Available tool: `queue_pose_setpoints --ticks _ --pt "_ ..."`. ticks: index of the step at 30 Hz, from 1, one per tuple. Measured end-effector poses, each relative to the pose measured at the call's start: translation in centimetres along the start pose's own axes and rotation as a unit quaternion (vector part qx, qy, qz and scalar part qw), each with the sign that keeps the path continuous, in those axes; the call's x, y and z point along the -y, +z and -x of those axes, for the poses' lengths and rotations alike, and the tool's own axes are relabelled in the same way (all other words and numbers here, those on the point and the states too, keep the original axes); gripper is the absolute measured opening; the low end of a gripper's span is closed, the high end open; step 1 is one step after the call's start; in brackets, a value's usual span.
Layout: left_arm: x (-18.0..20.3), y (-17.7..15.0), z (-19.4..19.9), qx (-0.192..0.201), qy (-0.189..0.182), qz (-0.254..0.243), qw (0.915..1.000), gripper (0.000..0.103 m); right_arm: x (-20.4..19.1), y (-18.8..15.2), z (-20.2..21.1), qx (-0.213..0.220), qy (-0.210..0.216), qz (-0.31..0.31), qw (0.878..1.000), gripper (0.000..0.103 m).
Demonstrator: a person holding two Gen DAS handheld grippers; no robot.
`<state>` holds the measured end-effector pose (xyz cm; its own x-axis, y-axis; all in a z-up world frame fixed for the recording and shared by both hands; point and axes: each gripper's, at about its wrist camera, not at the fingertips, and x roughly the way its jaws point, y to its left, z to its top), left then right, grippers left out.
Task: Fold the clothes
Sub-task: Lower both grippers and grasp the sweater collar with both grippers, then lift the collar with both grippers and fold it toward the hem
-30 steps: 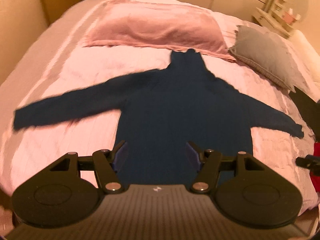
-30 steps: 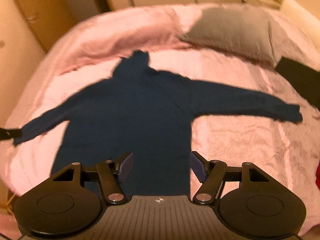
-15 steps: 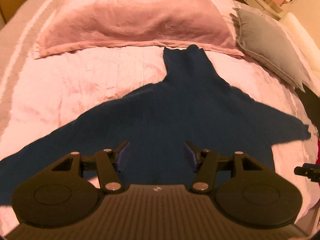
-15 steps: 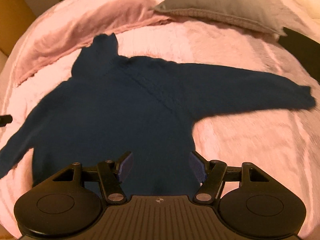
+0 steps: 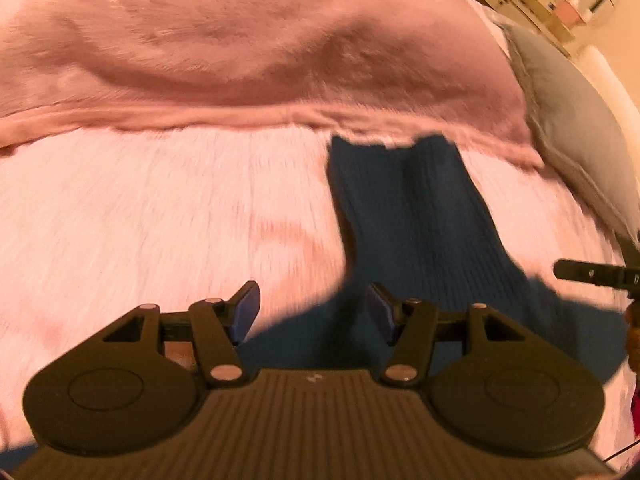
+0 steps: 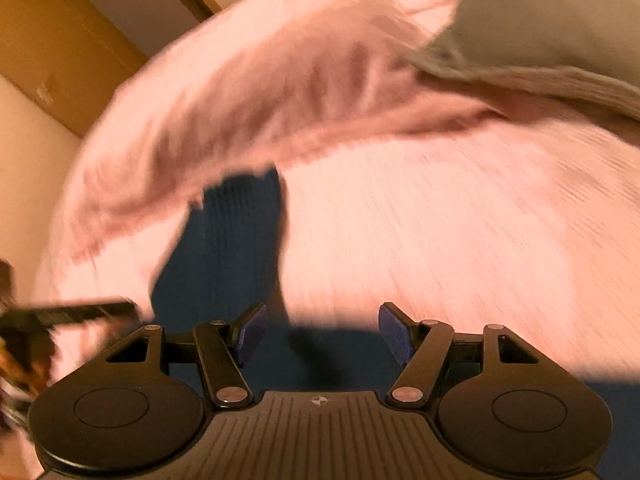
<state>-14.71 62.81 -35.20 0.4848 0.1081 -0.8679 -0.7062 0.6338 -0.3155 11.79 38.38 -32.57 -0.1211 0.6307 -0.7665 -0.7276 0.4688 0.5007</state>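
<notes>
A dark blue knitted sweater (image 5: pixel 416 216) lies flat on the pink bedspread (image 5: pixel 160 216), its high collar reaching up to the pink pillow. My left gripper (image 5: pixel 312 308) hovers open just above the sweater's left shoulder, nothing between its blue pads. In the right wrist view the sweater's (image 6: pixel 236 240) collar and shoulder show at left. My right gripper (image 6: pixel 322 330) is open over the right shoulder edge, where blue cloth meets the bedspread (image 6: pixel 460 240). Each gripper shows at the edge of the other's view. Sleeves and hem are out of sight.
A large pink pillow (image 5: pixel 256 40) lies across the head of the bed, right behind the collar. A grey cushion (image 5: pixel 576 128) sits at its right, grey cushion (image 6: pixel 540 20) also fills the right wrist view's top corner. A wardrobe and a shelf stand beyond the bed.
Both grippers have swept forward and down from the sweater's hem to its shoulders beside the collar. The jaws stand as wide as before. The sweater has not moved.
</notes>
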Motion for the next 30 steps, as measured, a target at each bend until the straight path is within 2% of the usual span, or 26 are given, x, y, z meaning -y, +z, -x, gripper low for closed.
queue_pose_setpoints --ticks 1,2,4,9,10,11,12,13,16,18,20,22,24,26,27,30 --pt "-0.2 0.9 -0.9 0.004 -0.006 0.010 0.9999 0.054 0.3 1.3 -1.1 0.005 0.014 -0.006 1.000 0.065" --pt "-0.5 1.6 -1.6 0.010 -0.016 0.023 0.9996 0.054 0.4 2.3 -2.3 0.007 0.028 -0.011 1.000 0.055" --pt "-0.9 2.9 -2.9 0.017 -0.036 0.046 0.9981 0.054 0.8 4.0 -4.5 0.005 0.053 -0.024 0.998 0.044" --pt "-0.6 5.2 -5.6 0.019 -0.060 0.064 0.9959 0.054 0.9 6.2 -8.9 -0.013 0.085 -0.039 0.996 0.044" --pt "-0.5 5.4 -6.1 0.017 -0.062 0.064 0.9958 0.050 0.8 6.4 -9.5 -0.017 0.087 -0.038 0.995 0.044" --pt "-0.4 5.6 -6.5 0.016 -0.073 0.063 0.9952 0.044 0.6 6.6 -10.0 -0.021 0.093 -0.032 0.995 0.034" --pt "-0.3 5.6 -6.8 0.015 -0.094 0.060 0.9937 0.021 0.4 6.7 -10.5 -0.025 0.100 -0.026 0.994 0.016" --pt "-0.2 5.6 -7.0 0.012 -0.111 0.056 0.9922 0.005 0.2 6.6 -10.2 -0.019 0.100 -0.015 0.995 0.005" --pt "-0.5 4.9 -5.5 0.048 -0.143 0.037 0.9878 0.004 -0.6 6.2 -9.1 0.000 0.099 0.020 0.995 0.005" --pt "-1.1 3.9 -3.2 0.089 -0.173 0.022 0.9806 0.004 -0.7 5.3 -6.2 0.031 0.107 0.038 0.993 0.005" --pt "-1.6 2.5 -0.5 0.128 -0.208 0.006 0.9695 0.004 -0.8 4.1 -2.9 0.061 0.114 0.059 0.990 0.005" --pt "-1.8 0.7 2.3 0.151 -0.248 -0.008 0.9570 0.004 -1.4 2.1 0.5 0.083 0.120 0.088 0.985 0.004" --pt "-1.7 -1.9 4.7 0.161 -0.273 -0.024 0.9483 0.004 -2.3 -0.3 3.7 0.096 0.127 0.122 0.980 0.004" --pt "-1.6 -5.1 6.5 0.158 -0.282 -0.028 0.9458 0.005 -3.5 -3.2 6.7 0.097 0.126 0.165 0.973 0.005" --pt "-1.5 -6.8 7.2 0.153 -0.277 -0.033 0.9481 0.006 -4.1 -5.2 8.3 0.086 0.118 0.189 0.971 0.005" --pt "-1.0 -12.1 8.2 0.112 -0.217 -0.062 0.9678 0.013 -5.3 -10.7 9.1 -0.027 0.063 0.232 0.970 0.005"
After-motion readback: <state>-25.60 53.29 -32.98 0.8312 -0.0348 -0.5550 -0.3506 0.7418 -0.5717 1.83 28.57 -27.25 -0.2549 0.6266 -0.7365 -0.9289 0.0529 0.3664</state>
